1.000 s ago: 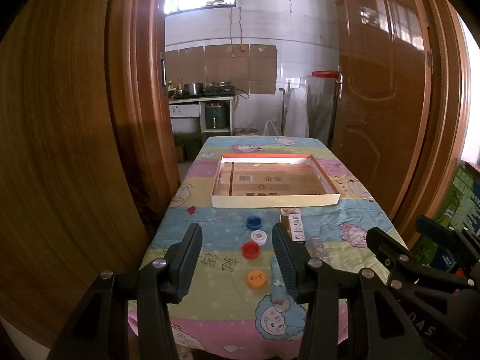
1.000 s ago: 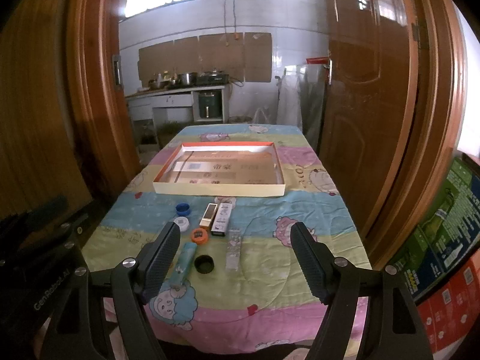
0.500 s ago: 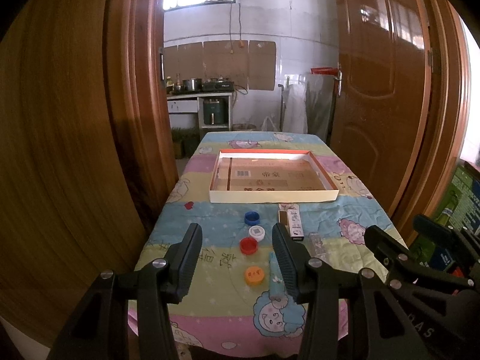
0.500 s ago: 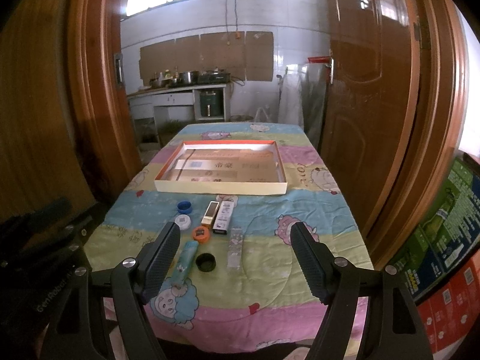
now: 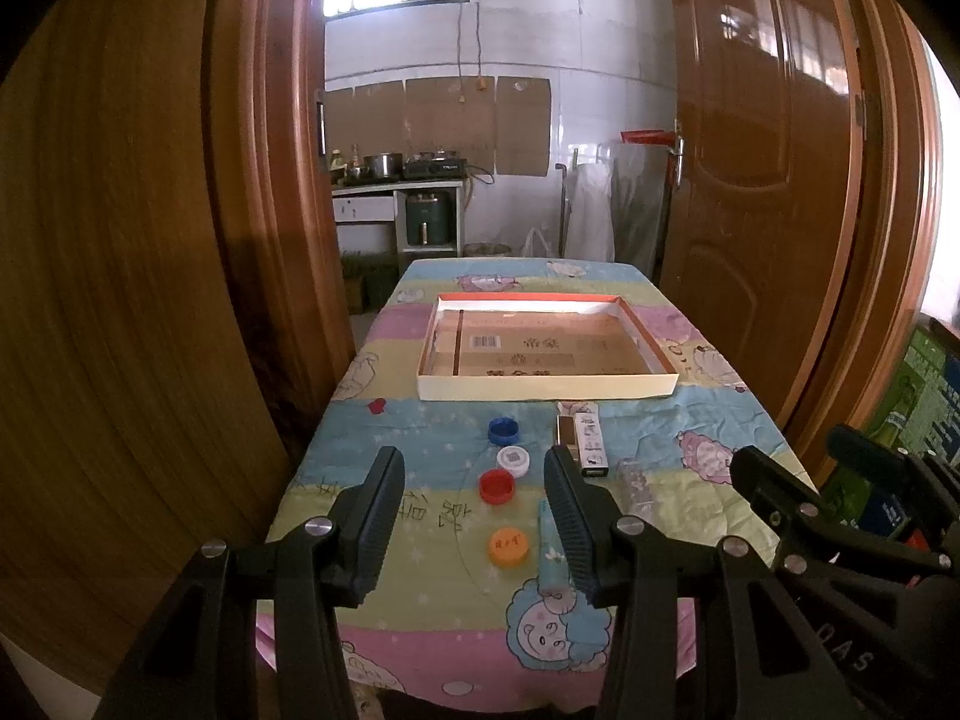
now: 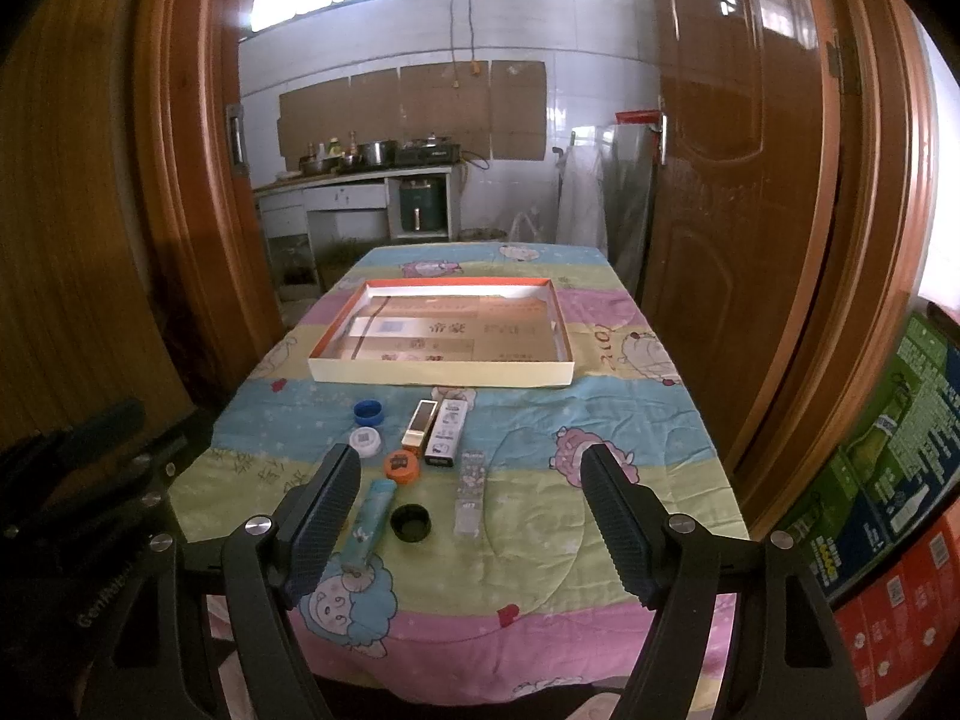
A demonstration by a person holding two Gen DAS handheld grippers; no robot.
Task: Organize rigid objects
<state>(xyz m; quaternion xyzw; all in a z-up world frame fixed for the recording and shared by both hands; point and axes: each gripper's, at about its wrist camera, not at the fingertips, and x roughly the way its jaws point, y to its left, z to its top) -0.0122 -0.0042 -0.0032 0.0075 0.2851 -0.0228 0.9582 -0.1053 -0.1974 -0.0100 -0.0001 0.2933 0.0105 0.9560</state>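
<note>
A shallow cardboard tray [image 5: 546, 387] [image 6: 441, 373] with a red rim lies mid-table. In front of it sit a blue cap [image 5: 503, 430] [image 6: 368, 411], a white cap [image 5: 514, 459] [image 6: 365, 441], a red cap [image 5: 497, 486], an orange cap [image 5: 509, 546] [image 6: 401, 466], a black cap [image 6: 411, 522], a teal lighter [image 6: 369, 525], two small boxes [image 6: 438, 435] [image 5: 588, 438] and a clear flat item [image 6: 469, 501]. My left gripper [image 5: 471, 453] and right gripper [image 6: 468, 456] hover open above the table's near end, holding nothing.
The table wears a cartoon-print cloth [image 6: 600, 420] and stands in a doorway between wooden door panels [image 5: 150, 300] [image 6: 750, 240]. Stacked green and red cartons [image 6: 888, 480] sit at the right. A kitchen counter [image 6: 360, 180] with pots lies beyond.
</note>
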